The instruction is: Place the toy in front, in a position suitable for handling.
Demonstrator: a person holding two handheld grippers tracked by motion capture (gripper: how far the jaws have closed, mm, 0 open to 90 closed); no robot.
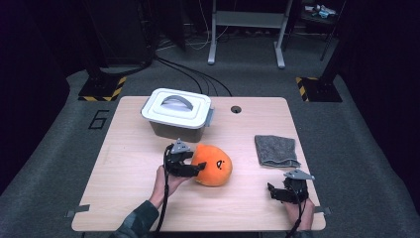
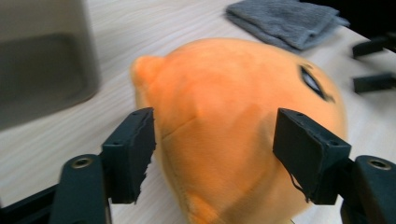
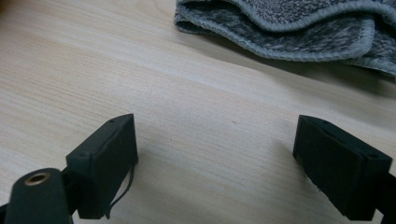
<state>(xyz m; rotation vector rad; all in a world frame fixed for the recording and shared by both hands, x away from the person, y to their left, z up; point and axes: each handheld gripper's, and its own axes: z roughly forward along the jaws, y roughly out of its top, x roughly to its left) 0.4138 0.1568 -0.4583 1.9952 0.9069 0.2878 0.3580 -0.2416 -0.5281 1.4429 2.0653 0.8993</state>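
The orange plush toy (image 1: 214,166) lay on the wooden table (image 1: 124,188), near the middle, in front of the grey storage box (image 1: 177,130) with its white lid (image 1: 177,107) and grey handle. The toy was apart from the box, and a dark eye mark showed on its upper side.

The left gripper (image 1: 187,166) was at the left side of the toy, held by the person's left hand (image 1: 166,182). In the left gripper view, the jaws stood wide apart on both sides of the plush toy (image 2: 233,126). The toy's body was between them, but the pads did not seem to press into it; the left pad (image 2: 135,149) stood just beside the fabric.

The right gripper (image 1: 285,192) rested near the front right corner of the table, well apart from the toy. Its jaws were open and held nothing; in the right gripper view there was bare wood between them. A folded grey towel (image 1: 276,150) lay just beyond this gripper, not touching it.
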